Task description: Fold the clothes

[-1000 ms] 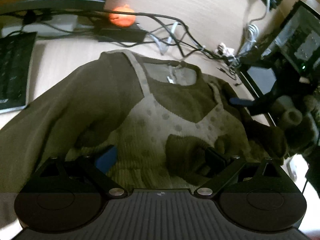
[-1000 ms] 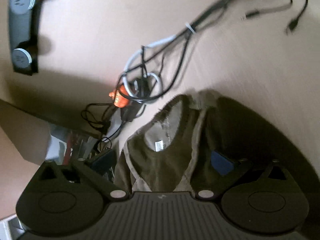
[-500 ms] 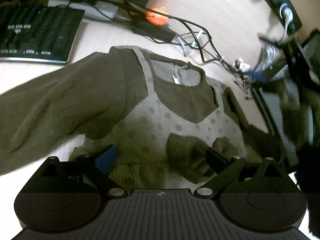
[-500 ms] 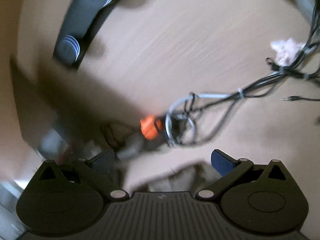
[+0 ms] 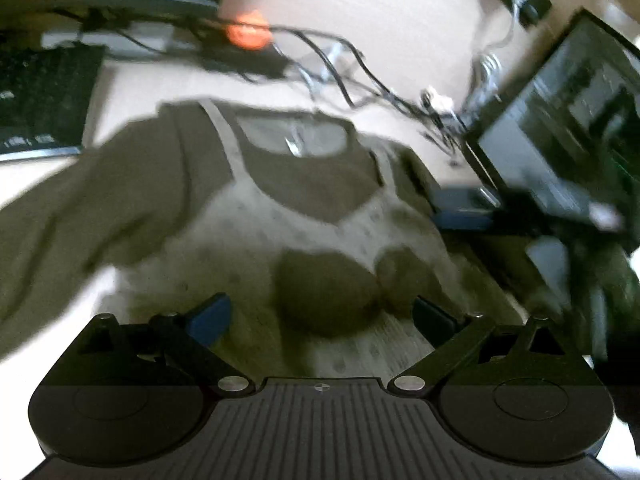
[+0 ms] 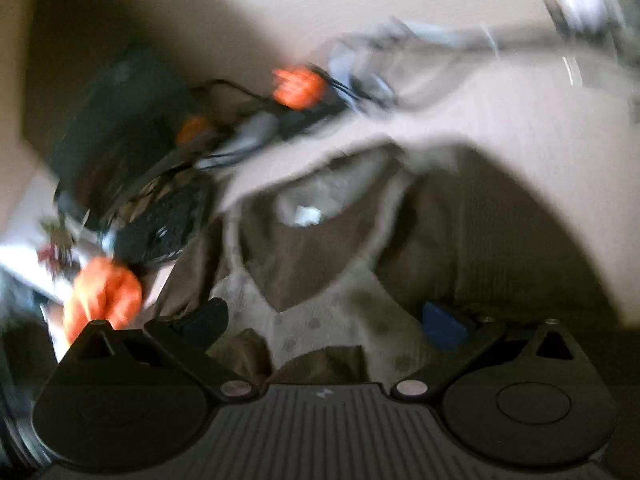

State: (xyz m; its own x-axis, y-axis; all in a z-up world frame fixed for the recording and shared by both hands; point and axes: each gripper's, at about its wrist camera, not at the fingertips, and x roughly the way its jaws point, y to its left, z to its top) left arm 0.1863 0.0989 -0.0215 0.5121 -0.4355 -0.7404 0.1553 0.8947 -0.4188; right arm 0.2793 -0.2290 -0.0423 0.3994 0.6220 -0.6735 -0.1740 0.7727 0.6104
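An olive-brown knit sweater with a cream dotted front panel lies flat on the light wooden desk, neckline away from me. Its left sleeve spreads to the left; its right cuff is folded onto the chest. My left gripper is open and empty, just above the sweater's lower front. The sweater also shows in the right wrist view. My right gripper is open and empty above the right side of the chest. Both views are motion-blurred.
A black keyboard lies at the left. Tangled cables and an orange object lie beyond the neckline. A monitor stands at the right. In the right wrist view a black stand, cables and orange things are at the left.
My right gripper swung away toward the bare desk and cables, then came back over the sweater's chest. My left gripper shifted slightly above the lower front. Both stayed open.
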